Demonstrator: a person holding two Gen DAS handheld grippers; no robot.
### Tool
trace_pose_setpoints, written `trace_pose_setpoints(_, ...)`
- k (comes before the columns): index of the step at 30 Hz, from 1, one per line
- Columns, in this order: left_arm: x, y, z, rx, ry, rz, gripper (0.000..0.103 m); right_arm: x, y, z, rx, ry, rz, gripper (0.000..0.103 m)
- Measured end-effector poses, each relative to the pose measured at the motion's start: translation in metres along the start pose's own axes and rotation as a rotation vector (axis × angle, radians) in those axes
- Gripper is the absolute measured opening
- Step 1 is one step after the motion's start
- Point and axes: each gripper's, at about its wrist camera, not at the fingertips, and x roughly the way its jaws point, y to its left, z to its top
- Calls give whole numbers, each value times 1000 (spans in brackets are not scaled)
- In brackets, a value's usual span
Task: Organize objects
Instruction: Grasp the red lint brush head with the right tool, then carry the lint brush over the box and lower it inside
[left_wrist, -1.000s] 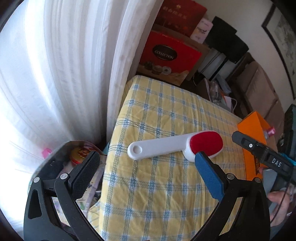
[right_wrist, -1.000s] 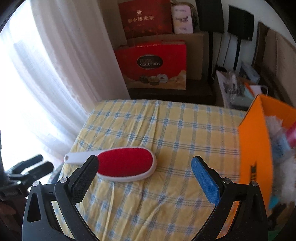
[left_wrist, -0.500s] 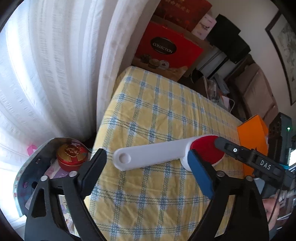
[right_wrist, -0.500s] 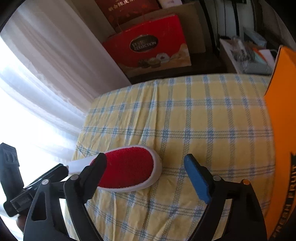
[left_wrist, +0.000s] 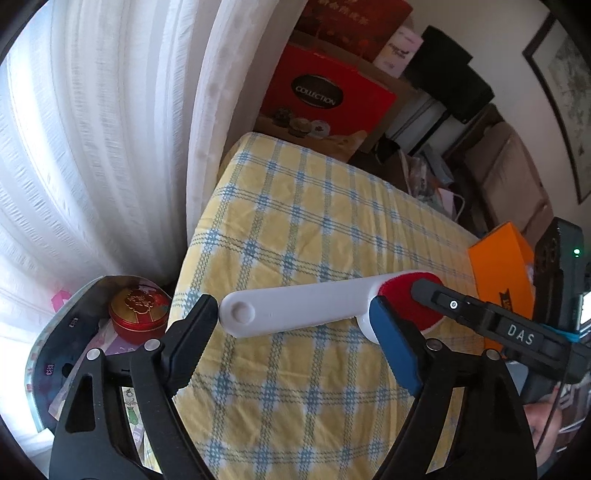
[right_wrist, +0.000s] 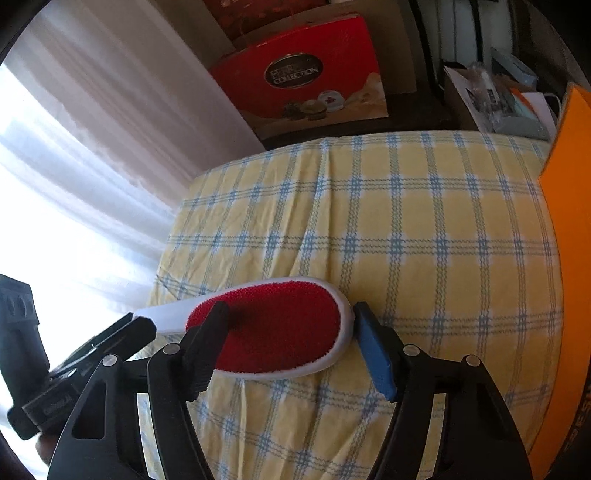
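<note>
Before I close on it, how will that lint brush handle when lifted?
The lint brush looks like rigid white plastic, so it should lift stiffly. Its flat underside on the tablecloth makes rolling unlikely. With the right gripper around the head, the long handle may droop slightly.

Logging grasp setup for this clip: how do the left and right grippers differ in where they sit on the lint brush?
The left gripper straddles the lint brush along its white handle; the right gripper brackets its red head. The left gripper's fingers stand wider apart than the right gripper's, whose blue pad sits close against the head's rim. Both are open, and the brush lies flat on the checked tablecloth.
</note>
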Motion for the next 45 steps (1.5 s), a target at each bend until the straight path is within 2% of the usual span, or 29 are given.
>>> trace_pose_setpoints(5,-14,-5,-4,-11,-16,-32,81,-18,3,0,-15,-25,-11,71)
trace_pose_setpoints(12,-44,-24,-3,-7,-53,-72,81,-63,16,5,-63,-91,-38,71)
trace_pose_setpoints(23,-89,-94,2,55,-117,-130,81,-154,6,-5,-42,-227,-67,71)
trace_pose_setpoints(34,-91,-187,-17,162,-80,-196,81,-231,-57,-26,54,-299,-130,71)
trace_pose_setpoints(45,-69,-268,-57,257,10,-266,81,-277,-140,-48,137,-307,-209,71)
